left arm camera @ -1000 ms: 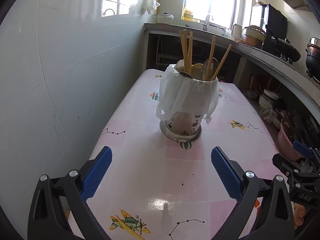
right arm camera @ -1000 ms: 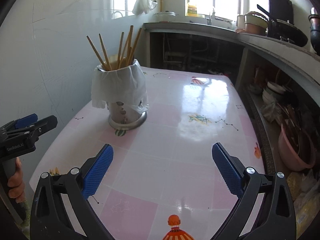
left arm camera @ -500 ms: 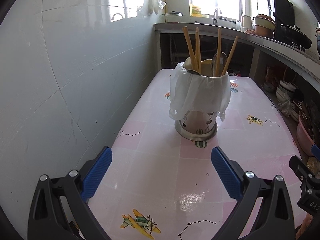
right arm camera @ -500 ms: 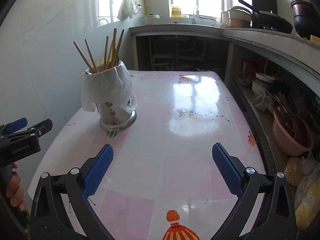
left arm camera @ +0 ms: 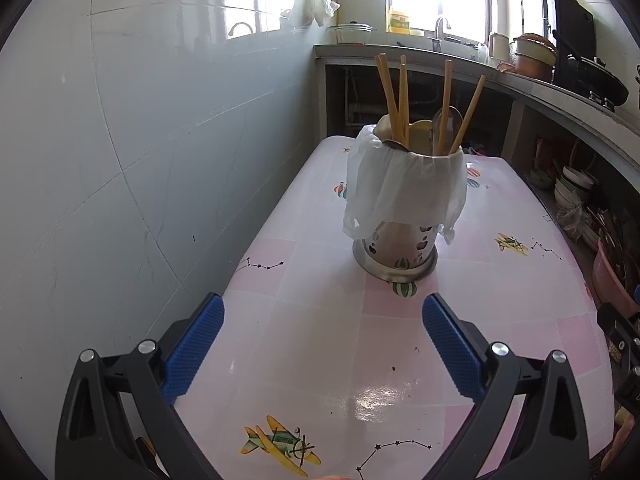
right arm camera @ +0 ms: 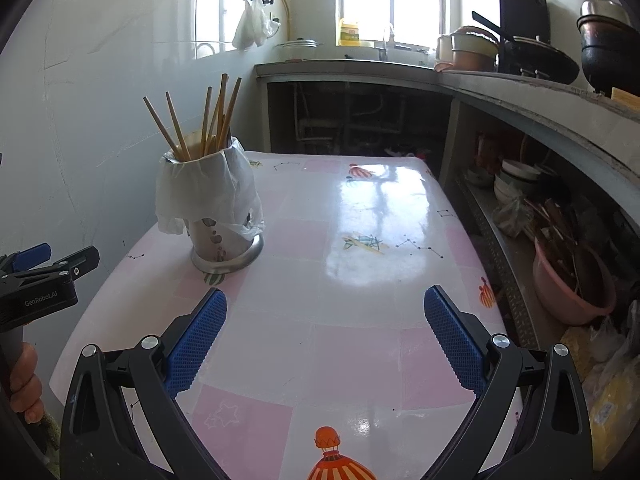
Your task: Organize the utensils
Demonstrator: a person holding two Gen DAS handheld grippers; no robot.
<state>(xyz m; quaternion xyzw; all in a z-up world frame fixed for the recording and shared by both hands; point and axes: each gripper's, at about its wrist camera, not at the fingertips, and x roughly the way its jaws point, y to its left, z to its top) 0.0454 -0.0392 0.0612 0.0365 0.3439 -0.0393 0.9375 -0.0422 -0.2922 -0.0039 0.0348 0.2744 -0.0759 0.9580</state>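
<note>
A metal utensil holder [left arm camera: 400,250] lined with a white plastic bag [left arm camera: 404,188] stands on the pink table [left arm camera: 320,336]. Several wooden chopsticks [left arm camera: 390,100] and spoons [left arm camera: 444,120] stand in it. It also shows in the right wrist view [right arm camera: 220,248], with chopsticks [right arm camera: 216,116] sticking up. My left gripper [left arm camera: 322,344] is open and empty, short of the holder. My right gripper [right arm camera: 325,336] is open and empty, to the right of the holder. The left gripper's body shows at the left edge of the right wrist view [right arm camera: 40,284].
A tiled wall [left arm camera: 140,160] runs along the table's left side. A concrete counter [right arm camera: 520,92] with pots and a pan runs along the back and right. Below it, a shelf holds bowls [right arm camera: 516,176] and a pink basin [right arm camera: 572,284].
Both grippers have tilted upward and drawn back a little; the holder sits lower in the left view and looks nearer. Both stay open and empty.
</note>
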